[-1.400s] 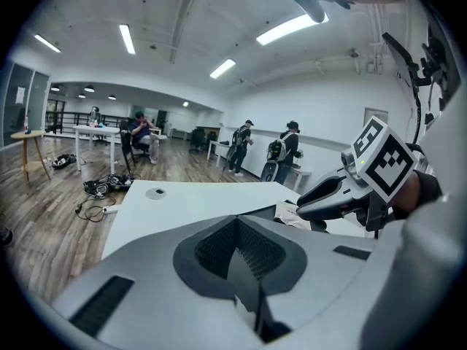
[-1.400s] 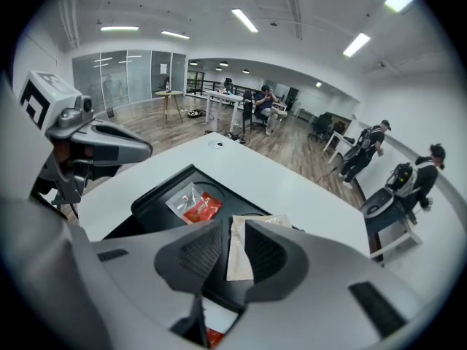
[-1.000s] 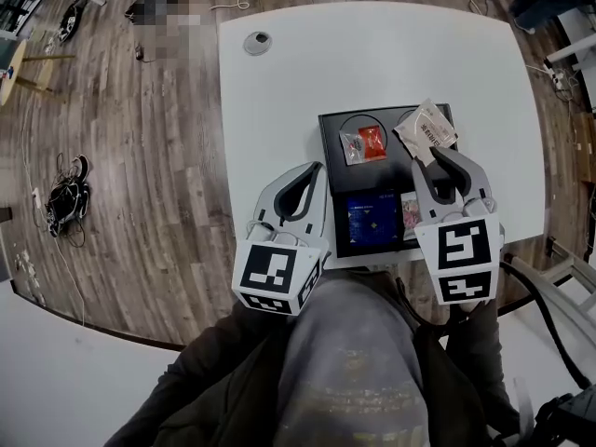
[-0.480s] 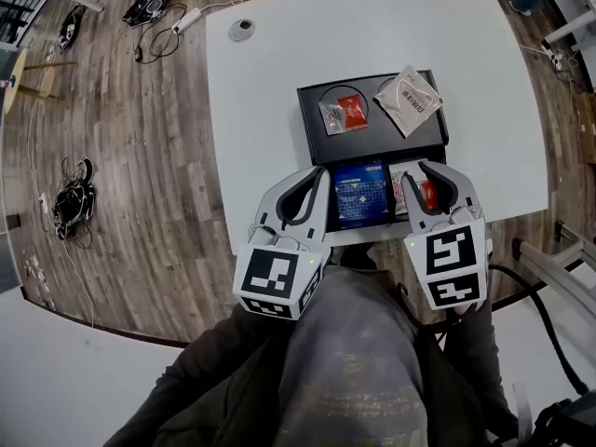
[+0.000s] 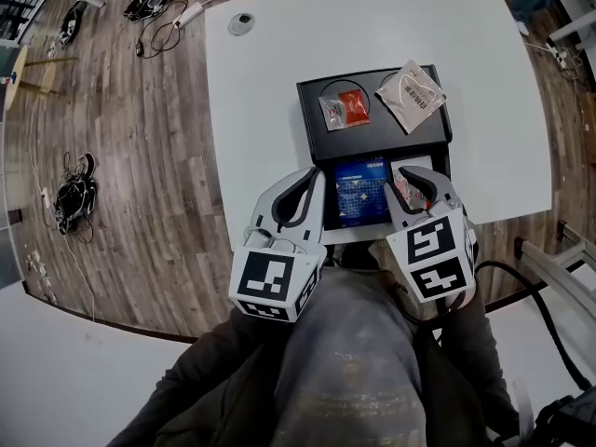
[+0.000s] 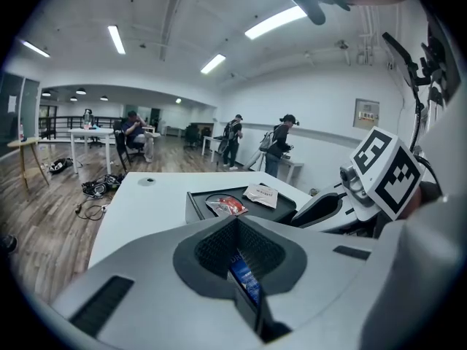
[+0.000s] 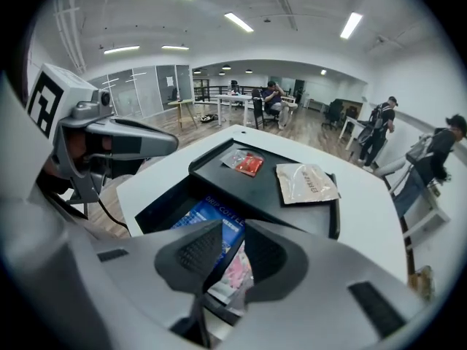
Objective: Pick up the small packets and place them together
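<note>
Right gripper [image 5: 417,182], jaws apart, hovers over the pink packet [image 7: 232,272] at 5 o'clock in the black tray [image 5: 304,110]. Left gripper [image 5: 315,173], jaws together, sits at the tray's 7 o'clock corner.

Lighting: bright, even, from ceiling strip lights [image 6: 273,22], blown out to white in both gripper views. Desk [image 5: 279,82] near-white in head view, only soft shadows on it. Black tray [image 5: 312,147] holds little detail; print on white packet [image 5: 411,96] too small to read there. All views fisheye: edges bow, gripper views have dark rounded corners. Nearest foreground in gripper views soft; no motion blur.
</note>
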{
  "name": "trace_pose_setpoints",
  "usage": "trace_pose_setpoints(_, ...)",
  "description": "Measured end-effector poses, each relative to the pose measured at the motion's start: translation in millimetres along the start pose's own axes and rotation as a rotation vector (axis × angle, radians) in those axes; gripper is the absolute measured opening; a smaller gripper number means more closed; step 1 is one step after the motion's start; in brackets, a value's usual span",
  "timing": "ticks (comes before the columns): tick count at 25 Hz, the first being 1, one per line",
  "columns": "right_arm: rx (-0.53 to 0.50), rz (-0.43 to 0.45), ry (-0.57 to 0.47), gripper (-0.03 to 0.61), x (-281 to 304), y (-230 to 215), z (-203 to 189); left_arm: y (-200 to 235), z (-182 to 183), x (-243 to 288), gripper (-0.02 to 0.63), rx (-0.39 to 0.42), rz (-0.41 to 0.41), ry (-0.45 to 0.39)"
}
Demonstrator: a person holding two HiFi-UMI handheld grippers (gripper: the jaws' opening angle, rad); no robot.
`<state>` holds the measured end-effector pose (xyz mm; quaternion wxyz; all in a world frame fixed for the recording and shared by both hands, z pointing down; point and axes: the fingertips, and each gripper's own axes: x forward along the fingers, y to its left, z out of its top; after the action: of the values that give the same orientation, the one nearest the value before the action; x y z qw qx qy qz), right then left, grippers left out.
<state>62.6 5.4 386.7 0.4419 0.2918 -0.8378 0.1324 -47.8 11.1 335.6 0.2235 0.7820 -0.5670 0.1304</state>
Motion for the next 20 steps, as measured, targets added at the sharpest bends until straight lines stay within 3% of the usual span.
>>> trace_pose_setpoints(4,-0.012,0.023,0.047,0.097,10,2,-2,9,-2,-1,0.003,-0.012,0.012,0.005)
trace_pose_setpoints(11,-0.065,-0.033,0.189,0.097,20,-6,-30,15,-8,5,0.003,-0.036,0.008,0.010)
trace_pose_setpoints(16,-0.094,-0.080,0.229,0.097,31,-6,-35,19,-11,8,0.003,-0.049,-0.002,0.016)
trace_pose_setpoints(20,0.041,0.014,0.167,0.097,35,6,-24,27,-15,9,0.003,-0.058,0.005,0.025)
